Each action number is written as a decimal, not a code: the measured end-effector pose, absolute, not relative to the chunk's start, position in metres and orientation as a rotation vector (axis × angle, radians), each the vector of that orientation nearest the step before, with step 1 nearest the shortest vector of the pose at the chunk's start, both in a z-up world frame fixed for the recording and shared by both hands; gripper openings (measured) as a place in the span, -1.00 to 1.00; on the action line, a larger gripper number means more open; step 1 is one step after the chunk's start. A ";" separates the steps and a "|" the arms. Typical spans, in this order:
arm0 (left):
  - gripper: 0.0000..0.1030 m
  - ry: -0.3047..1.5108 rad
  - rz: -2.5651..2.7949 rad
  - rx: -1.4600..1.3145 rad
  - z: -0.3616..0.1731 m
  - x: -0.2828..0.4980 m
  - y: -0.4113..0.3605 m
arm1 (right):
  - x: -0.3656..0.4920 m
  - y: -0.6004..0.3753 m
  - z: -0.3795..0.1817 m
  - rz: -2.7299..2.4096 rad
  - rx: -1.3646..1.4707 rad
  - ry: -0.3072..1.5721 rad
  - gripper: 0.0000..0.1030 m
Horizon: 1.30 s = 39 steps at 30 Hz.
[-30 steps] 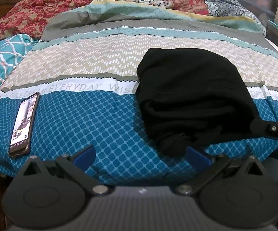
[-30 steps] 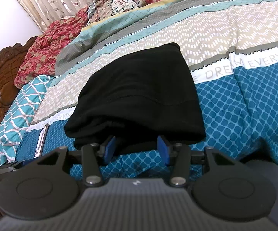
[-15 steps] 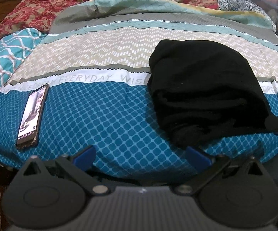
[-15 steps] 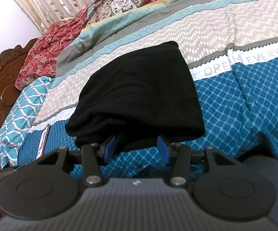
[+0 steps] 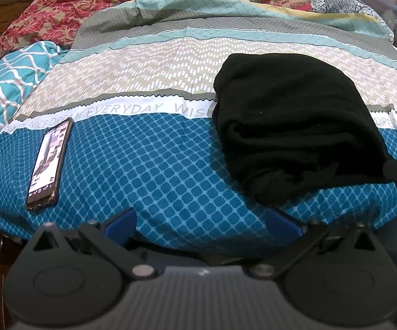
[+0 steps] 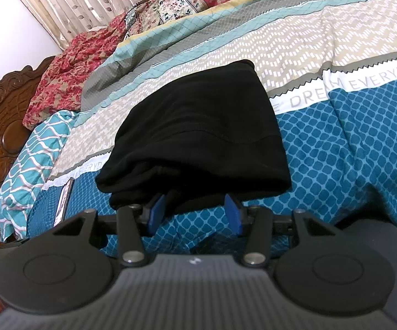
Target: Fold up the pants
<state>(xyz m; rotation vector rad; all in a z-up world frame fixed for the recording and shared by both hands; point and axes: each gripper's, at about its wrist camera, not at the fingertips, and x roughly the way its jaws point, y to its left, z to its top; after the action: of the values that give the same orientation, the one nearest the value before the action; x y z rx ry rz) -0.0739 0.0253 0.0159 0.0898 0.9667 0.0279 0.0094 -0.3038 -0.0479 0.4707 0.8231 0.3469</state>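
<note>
Pants (image 5: 294, 126) lie as a thick black bundle on the right half of the bed (image 5: 154, 165), layers stacked at the near edge, so we judge the folding close to done. A phone (image 5: 48, 162) lies well apart on the left. Our left tongs (image 5: 201, 221) hang low before the bed's near edge, spread wide, empty.

From the right wrist, our right tongs (image 6: 194, 211) tilt down at the bundle's near edge, half open, gripping nothing.
</note>
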 end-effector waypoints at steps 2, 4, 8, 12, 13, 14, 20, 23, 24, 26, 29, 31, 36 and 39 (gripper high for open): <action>1.00 0.965 0.025 0.090 0.016 -0.075 0.025 | 0.008 -0.303 -0.047 0.345 0.467 0.819 -0.01; 1.00 0.964 0.023 0.089 0.017 -0.077 0.025 | 0.007 -0.303 -0.046 0.346 0.463 0.815 -0.01; 1.00 0.962 0.020 0.088 0.018 -0.078 0.026 | 0.004 -0.301 -0.044 0.345 0.455 0.807 -0.01; 1.00 0.965 0.019 0.086 0.018 -0.080 0.026 | 0.003 -0.300 -0.043 0.348 0.448 0.803 -0.01; 1.00 0.965 0.020 0.086 0.018 -0.080 0.026 | 0.002 -0.300 -0.043 0.349 0.448 0.803 -0.01; 1.00 0.965 0.020 0.085 0.018 -0.081 0.026 | 0.002 -0.300 -0.043 0.349 0.447 0.803 -0.01; 1.00 0.965 0.018 0.085 0.018 -0.083 0.026 | 0.000 -0.300 -0.043 0.349 0.449 0.799 -0.01; 1.00 0.968 0.017 0.087 0.017 -0.087 0.025 | -0.001 -0.301 -0.043 0.348 0.453 0.800 -0.01; 1.00 0.969 0.016 0.089 0.016 -0.088 0.024 | -0.001 -0.302 -0.043 0.350 0.454 0.800 -0.01; 1.00 0.973 0.015 0.090 0.016 -0.088 0.024 | -0.002 -0.303 -0.043 0.349 0.458 0.800 -0.01; 1.00 0.981 0.015 0.095 0.014 -0.089 0.024 | -0.003 -0.304 -0.045 0.348 0.465 0.802 -0.01; 1.00 0.987 0.016 0.095 0.013 -0.088 0.024 | -0.004 -0.305 -0.045 0.348 0.468 0.803 -0.01; 1.00 1.008 0.024 0.084 0.010 -0.087 0.026 | -0.004 -0.305 -0.048 0.342 0.480 0.811 -0.01; 1.00 1.024 0.024 0.067 0.007 -0.086 0.027 | -0.004 -0.306 -0.050 0.341 0.490 0.816 -0.01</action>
<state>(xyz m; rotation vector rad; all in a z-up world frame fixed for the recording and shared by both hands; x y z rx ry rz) -0.0858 0.0272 0.0071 0.0674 1.0238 0.0239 -0.0039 -0.3060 -0.0497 0.4899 0.8156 0.3408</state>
